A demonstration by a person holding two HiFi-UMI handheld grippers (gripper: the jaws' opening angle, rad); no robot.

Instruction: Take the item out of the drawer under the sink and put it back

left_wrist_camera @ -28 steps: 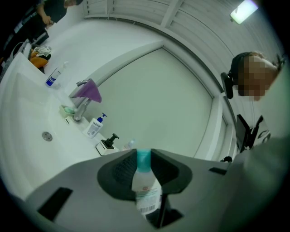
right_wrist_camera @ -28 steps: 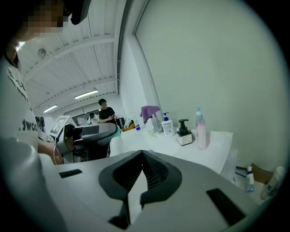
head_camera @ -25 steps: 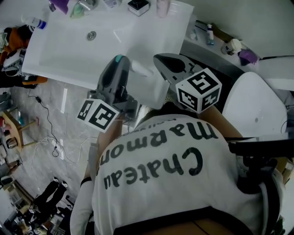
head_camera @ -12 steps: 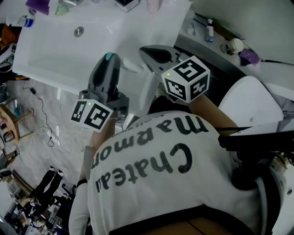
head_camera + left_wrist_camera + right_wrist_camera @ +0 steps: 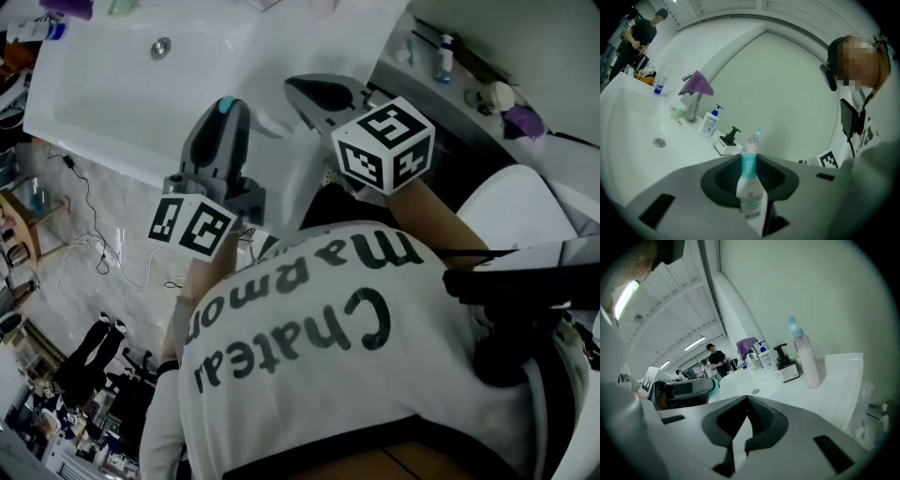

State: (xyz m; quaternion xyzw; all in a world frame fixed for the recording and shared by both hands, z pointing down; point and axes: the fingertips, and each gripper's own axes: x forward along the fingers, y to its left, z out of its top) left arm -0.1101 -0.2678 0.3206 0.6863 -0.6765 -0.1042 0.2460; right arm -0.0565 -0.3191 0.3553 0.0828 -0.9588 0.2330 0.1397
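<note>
Your left gripper (image 5: pixel 749 161) is clamped on a teal-capped bottle (image 5: pixel 751 199) by the sink (image 5: pixel 122 84), and your right gripper (image 5: pixel 746 401) beside it is pinched shut, empty.

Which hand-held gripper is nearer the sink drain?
Left. In the head view, the left hand-held gripper is just below-right of the sink drain. The right hand-held gripper is farther right, beyond the left one.
</note>
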